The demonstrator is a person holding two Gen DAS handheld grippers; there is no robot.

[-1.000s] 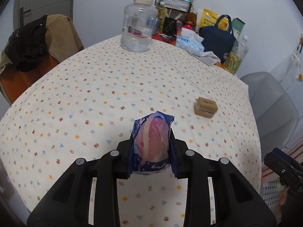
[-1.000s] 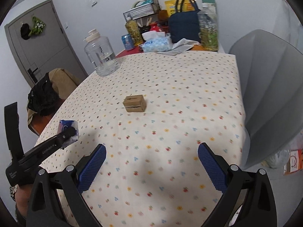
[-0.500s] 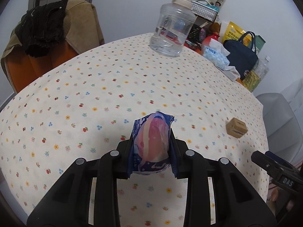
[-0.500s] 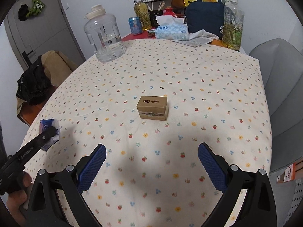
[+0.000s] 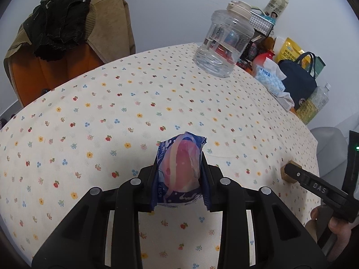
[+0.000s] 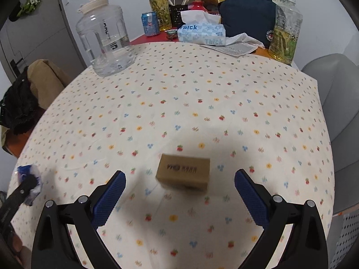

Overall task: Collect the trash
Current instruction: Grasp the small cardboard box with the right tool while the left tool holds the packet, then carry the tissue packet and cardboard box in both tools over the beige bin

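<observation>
In the left wrist view, the left gripper [image 5: 179, 174] sits at lower centre of the frame with its black fingers pressed against both sides of a blue and pink snack wrapper [image 5: 179, 170], which stands upright between them above the flowered tablecloth [image 5: 112, 112]. At the right edge of that frame the right gripper [image 5: 314, 186] reaches in beside a small brown cardboard box [image 5: 286, 174], only a corner of which shows behind its black finger. In the right wrist view, the right gripper [image 6: 179, 192] has its blue-padded fingers [image 6: 110, 195] spread wide at lower centre, and the cardboard box [image 6: 184, 174] lies on the cloth between them, a little ahead of the tips and touching neither pad; the box looks blurred. At the lower left edge of this frame the left gripper [image 6: 24, 188] appears with the wrapper [image 6: 29, 177] pinched at its tip. Toward the top of the frame, at the far side of the table, stand a large clear water jug [image 6: 105, 40], a blue drink can [image 6: 150, 23], a tissue box [image 6: 202, 33], a dark blue bag [image 6: 246, 15] and a bottle of yellowish liquid [image 6: 283, 33]. A grey chair [image 6: 336, 112] fills the right edge, and a chair draped with brown and black clothes [image 5: 67, 29] occupies the upper left of the left wrist view.
</observation>
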